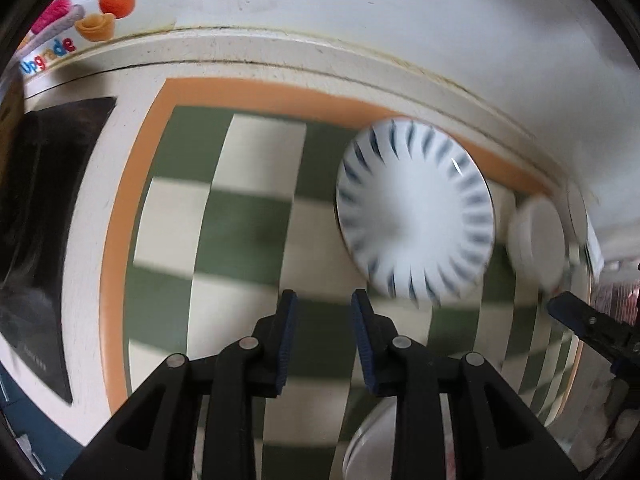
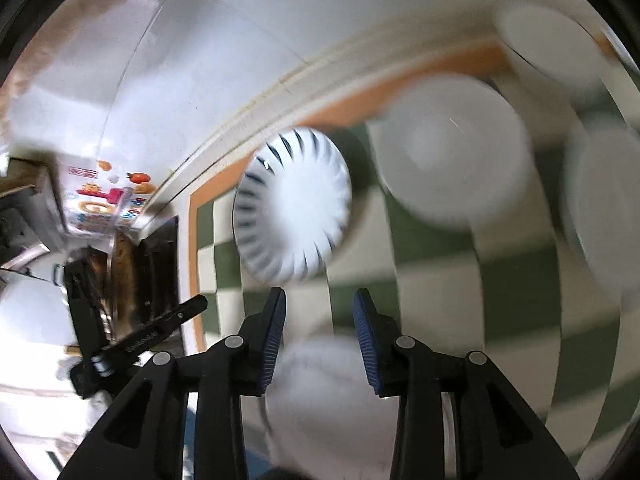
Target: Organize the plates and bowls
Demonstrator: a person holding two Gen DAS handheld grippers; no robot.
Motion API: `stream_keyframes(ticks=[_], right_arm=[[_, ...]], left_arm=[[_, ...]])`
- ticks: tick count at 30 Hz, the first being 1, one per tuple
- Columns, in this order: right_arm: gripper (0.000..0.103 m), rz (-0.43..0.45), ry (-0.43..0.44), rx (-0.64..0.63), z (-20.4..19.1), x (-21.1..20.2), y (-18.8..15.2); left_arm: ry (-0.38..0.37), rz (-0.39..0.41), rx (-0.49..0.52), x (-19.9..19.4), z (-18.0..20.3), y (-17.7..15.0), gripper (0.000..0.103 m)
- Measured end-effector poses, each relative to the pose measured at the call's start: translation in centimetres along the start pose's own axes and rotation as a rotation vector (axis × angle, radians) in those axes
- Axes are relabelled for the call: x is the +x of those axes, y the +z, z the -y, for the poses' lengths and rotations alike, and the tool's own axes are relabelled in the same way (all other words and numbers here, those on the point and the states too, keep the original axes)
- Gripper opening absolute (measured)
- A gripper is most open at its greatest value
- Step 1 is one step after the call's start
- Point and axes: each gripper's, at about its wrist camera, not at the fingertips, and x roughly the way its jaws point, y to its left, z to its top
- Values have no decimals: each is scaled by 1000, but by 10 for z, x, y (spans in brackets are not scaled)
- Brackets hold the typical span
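Note:
A white bowl with dark blue radial stripes (image 1: pixel 416 208) (image 2: pixel 292 208) sits on a green-and-cream checked mat (image 1: pixel 248 216) (image 2: pixel 440 280) near its orange far border. My left gripper (image 1: pixel 324 300) hangs over the mat just left of that bowl, open, with only the mat showing between its pads. My right gripper (image 2: pixel 320 298) is open too; a blurred white dish (image 2: pixel 320 392) lies below and behind its fingertips, and the pads do not press on it. Plain white dishes stand at the right (image 2: pixel 452 144) (image 2: pixel 604 208) (image 2: pixel 552 44). Both views are motion-blurred.
A small white dish (image 1: pixel 538 236) sits right of the striped bowl. A black flat appliance (image 1: pixel 48 220) lies left of the mat. A box with colourful prints (image 1: pixel 80 16) stands at the back left against a white wall. One finger of the other gripper (image 1: pixel 580 320) (image 2: pixel 180 314) shows at each view's edge.

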Motion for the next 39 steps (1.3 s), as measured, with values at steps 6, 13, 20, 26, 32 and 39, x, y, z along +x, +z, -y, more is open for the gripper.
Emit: stream_keyframes(ticks=[6, 13, 20, 26, 32, 39], right_arm=[[38, -69, -137, -30, -19, 59, 66], [38, -96, -222, -59, -21, 85, 102], [36, -137, -284, -84, -15, 109, 122], [27, -165, -301, -137, -22, 122, 129], [15, -191, -338, -208, -24, 130, 129], [14, -175, -299, -239, -21, 123, 124]], left_arm=[[3, -53, -40, 38, -3, 47, 26], [-4, -102, -26, 65, 0, 68, 28], [-60, -115, -26, 72, -4, 69, 28], [-145, -150, -56, 86, -6, 64, 26], [-155, -129, -15, 87, 6, 58, 13], [-132, -112, -7, 80, 13, 53, 14]])
